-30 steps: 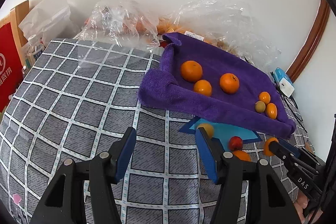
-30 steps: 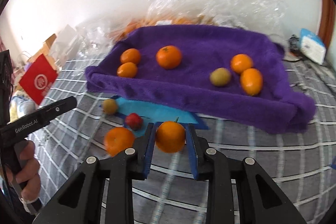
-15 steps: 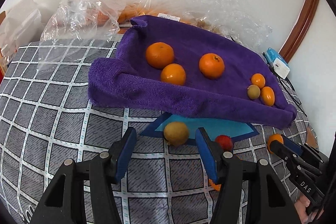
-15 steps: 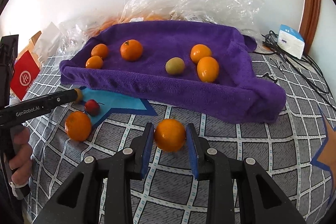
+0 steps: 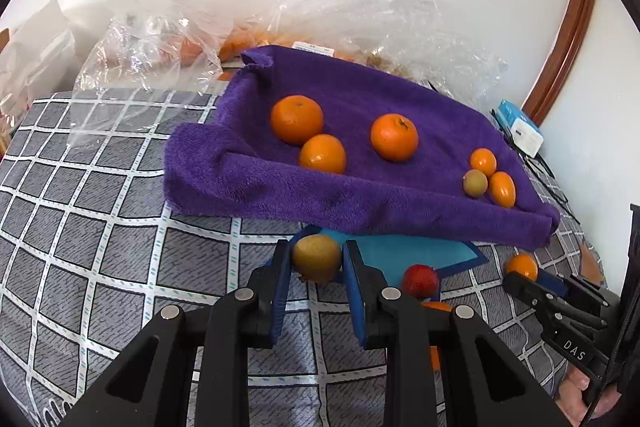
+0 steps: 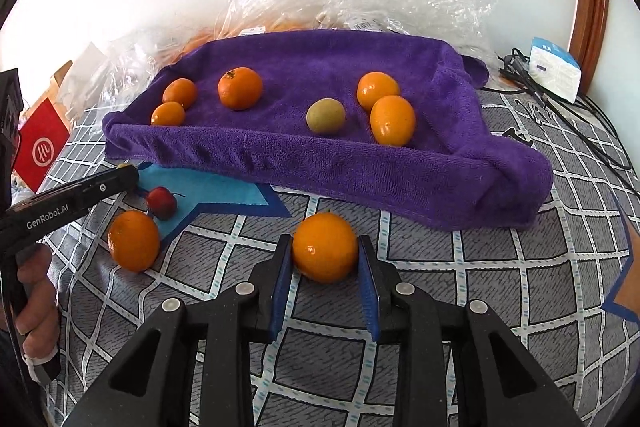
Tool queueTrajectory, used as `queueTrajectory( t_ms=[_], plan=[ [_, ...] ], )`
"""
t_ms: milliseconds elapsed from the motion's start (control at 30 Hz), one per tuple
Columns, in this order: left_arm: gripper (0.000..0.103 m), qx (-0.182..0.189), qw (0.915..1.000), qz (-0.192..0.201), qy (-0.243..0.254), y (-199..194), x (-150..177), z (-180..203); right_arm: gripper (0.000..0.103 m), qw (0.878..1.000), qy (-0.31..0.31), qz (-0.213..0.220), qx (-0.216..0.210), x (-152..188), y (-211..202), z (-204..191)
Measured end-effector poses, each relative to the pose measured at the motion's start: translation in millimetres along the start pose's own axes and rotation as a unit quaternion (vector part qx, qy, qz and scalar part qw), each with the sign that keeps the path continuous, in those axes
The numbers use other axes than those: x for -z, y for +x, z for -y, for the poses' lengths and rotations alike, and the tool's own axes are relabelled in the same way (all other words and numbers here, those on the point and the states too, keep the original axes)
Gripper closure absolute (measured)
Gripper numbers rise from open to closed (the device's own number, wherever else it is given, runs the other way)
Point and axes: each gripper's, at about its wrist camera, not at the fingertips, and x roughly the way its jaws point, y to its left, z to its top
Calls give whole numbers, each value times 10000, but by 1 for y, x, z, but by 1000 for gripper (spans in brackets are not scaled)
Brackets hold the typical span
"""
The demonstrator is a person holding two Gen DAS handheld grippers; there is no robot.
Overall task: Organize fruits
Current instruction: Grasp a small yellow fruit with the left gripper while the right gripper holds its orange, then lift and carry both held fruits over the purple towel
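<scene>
My left claw [image 5: 316, 261], open a second ago, now closes on the brownish fruit [image 5: 317, 257] at the purple towel's [image 5: 256, 183] near edge, while my right claw [image 6: 325, 259] keeps gripping its orange [image 6: 324, 253], so both are ready for the towel.

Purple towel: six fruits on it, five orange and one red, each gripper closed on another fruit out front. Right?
Not quite. The odd fruit on the purple towel is yellow-green, not red; the right wrist view shows it. The red fruit lies off the towel. The rest holds: right gripper on an orange, left gripper on a yellow-green fruit.
</scene>
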Motion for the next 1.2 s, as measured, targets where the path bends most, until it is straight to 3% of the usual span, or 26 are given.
queueTrajectory(
  t_ms=[733,1200],
  plan=[
    [78,89,9940,773,-774,-31,-10,-35,72,9996,108,259,9,-2,-21,0],
    [78,-10,9929,926,-744,-61,-43,-28,72,9980,136,621,58,-49,-42,10]
  ],
)
